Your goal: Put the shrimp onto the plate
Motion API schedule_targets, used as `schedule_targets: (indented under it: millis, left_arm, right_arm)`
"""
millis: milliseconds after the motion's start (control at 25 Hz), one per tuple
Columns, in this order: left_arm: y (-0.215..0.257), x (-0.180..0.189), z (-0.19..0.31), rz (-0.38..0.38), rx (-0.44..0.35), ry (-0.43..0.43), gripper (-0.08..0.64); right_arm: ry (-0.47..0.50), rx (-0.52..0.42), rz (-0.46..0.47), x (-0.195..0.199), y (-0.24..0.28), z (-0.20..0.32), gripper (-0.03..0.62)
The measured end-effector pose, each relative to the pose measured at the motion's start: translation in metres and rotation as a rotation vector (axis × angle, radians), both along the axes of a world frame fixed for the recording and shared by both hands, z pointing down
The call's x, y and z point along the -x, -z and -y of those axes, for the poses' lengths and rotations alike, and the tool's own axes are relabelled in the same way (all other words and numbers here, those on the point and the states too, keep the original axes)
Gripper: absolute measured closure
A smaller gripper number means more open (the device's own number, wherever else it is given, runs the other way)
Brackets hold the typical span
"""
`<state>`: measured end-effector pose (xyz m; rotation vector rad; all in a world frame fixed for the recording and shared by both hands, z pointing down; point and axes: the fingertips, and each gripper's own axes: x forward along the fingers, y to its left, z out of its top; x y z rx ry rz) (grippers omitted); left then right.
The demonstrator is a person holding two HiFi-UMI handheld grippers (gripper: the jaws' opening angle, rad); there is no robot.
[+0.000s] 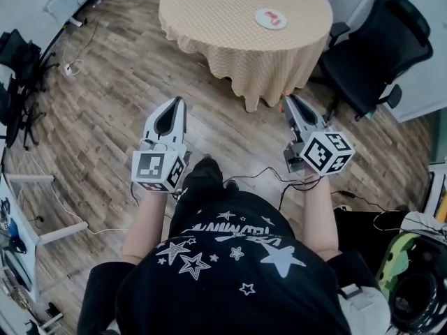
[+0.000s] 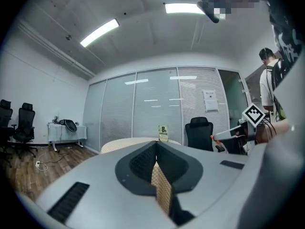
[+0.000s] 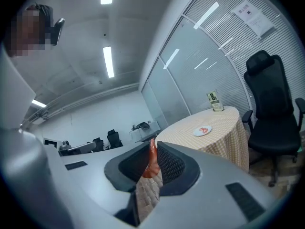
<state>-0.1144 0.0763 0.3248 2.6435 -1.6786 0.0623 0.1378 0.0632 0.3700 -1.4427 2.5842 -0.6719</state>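
While the left gripper [image 2: 156, 146] has fingers together, the right gripper [image 3: 153, 145] pinches the shrimp [image 3: 152, 161] between its fingers.

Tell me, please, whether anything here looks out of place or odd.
Nothing looks spilled, tilted or broken. The only unusual point: the right tool is shut on a shrimp well away from the round table. The plate on that table already carries a red item. The left tool is shut and empty.

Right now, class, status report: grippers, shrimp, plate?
Left gripper shut, empty. Right gripper shut on shrimp, short of table. Plate on table; only floor between.
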Motion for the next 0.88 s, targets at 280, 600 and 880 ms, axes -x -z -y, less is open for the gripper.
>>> schedule_targets:
  millis: [280, 600, 880]
  left_arm:
    - [-0.003, -0.002, 0.019, -0.007, -0.004, -0.016, 0.551]
    - [-0.005, -0.009, 0.063, -0.034, -0.003, -0.048, 0.551]
    - [-0.018, -0.002, 0.117, -0.048, 0.031, -0.071, 0.551]
  right_arm:
    - [-0.022, 0.011, -0.002, -0.002, -0.005, 0.014, 0.532]
    - [-0.033, 0.018, -0.026, 0.000, -0.004, 0.049, 0.532]
    - [-0.026, 0.051, -0.047, 0.017, -0.014, 0.095, 0.532]
